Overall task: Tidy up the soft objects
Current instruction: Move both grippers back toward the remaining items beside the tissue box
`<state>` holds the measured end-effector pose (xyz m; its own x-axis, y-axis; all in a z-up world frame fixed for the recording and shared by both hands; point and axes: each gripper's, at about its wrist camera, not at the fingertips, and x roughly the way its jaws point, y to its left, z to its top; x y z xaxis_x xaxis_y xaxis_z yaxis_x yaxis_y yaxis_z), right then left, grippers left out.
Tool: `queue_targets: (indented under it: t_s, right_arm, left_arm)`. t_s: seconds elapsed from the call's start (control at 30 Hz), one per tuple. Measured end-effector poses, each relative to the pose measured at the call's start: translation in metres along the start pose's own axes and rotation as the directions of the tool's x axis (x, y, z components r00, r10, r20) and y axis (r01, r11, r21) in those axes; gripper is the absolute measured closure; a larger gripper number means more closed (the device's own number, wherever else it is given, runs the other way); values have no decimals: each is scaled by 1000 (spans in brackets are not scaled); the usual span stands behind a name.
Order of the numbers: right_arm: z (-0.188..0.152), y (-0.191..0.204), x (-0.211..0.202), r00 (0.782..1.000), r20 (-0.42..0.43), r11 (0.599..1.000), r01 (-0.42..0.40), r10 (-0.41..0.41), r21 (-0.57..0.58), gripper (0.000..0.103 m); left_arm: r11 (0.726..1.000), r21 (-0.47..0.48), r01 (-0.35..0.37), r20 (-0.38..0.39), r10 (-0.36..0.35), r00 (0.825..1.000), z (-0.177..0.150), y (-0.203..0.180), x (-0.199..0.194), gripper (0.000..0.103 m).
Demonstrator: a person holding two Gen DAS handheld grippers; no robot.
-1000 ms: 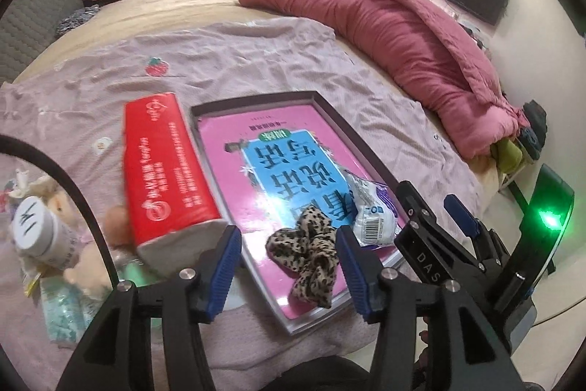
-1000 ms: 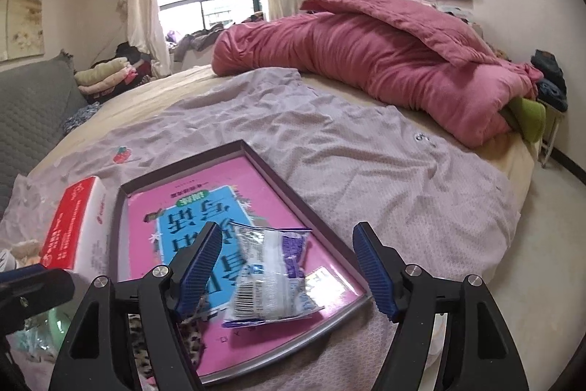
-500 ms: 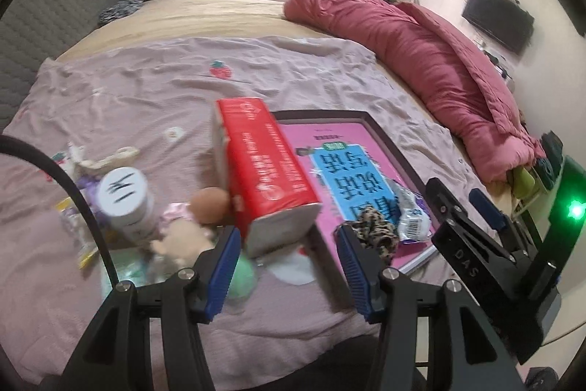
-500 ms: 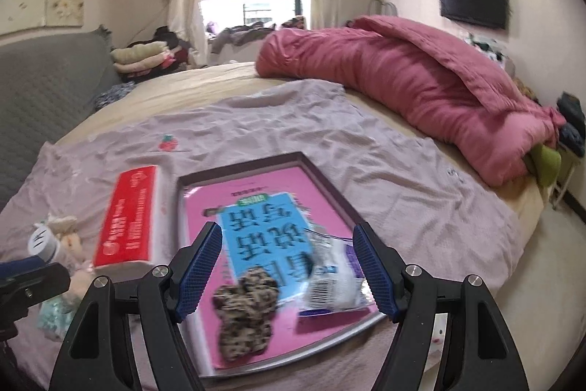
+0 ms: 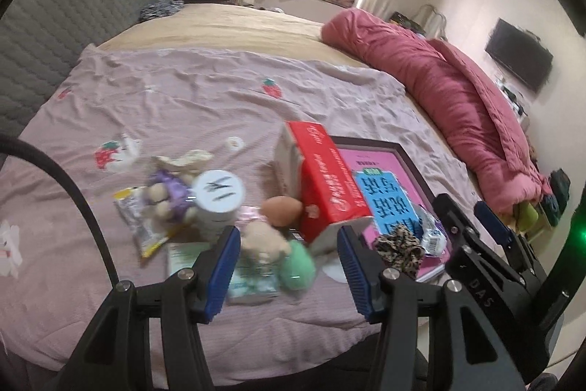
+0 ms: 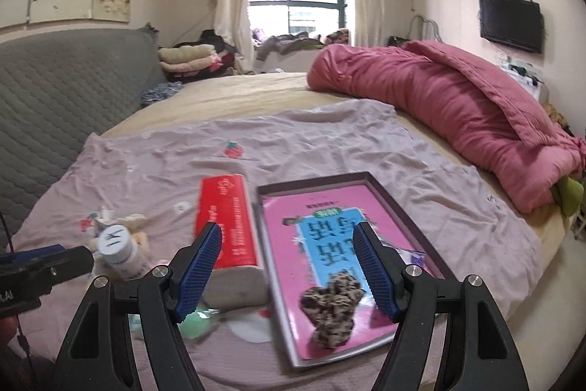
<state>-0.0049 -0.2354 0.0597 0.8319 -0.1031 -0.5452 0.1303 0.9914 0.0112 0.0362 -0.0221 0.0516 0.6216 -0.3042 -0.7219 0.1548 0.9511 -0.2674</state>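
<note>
Left wrist view: the left gripper hangs released, empty, directly above the small plush toy, left of the tray. Right gripper, also released, sits farther off.

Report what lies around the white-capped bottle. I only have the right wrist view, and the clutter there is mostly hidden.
Observer: A purple-dressed plush toy sits right beside the white-capped bottle, next to a yellow snack packet.
Operator: Check the near end of the red tissue pack.
Observer: A beige plush bear and a brown egg-shaped sponge sit beside the red tissue pack.
Operator: Confirm the left gripper is free.
Observer: The left gripper is open and holds nothing.
</note>
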Motion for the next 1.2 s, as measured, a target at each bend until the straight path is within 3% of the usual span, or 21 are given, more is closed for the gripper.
queue_targets:
  t_s: [0.47,0.63,0.83,1.07,1.2]
  right_arm:
    - [1,54,-8,995,-1,992,-101,101,-74,28]
    - [-7,69,-7,992,-7,987,-128,128,-99,28]
    - [-22,89,6,985,-27,976,-171,168,-138,28]
    - [-37,103,29,975,-79,959,-220,209,-178,28]
    - [-44,105,42,971,-108,957,-229,212,-178,28]
  left_arm:
    - [976,-188,-111,22,117,993,-4,123,-32,48]
    - [966,-233,-110,23,119,993,-6,147,-29,48]
    - [967,-238,-95,9,100,995,6,155,1,48]
    - [989,-100,-106,-60,101,993,33,141,65,48]
    - [991,-101,-88,-88,80,993,44,147,94,48]
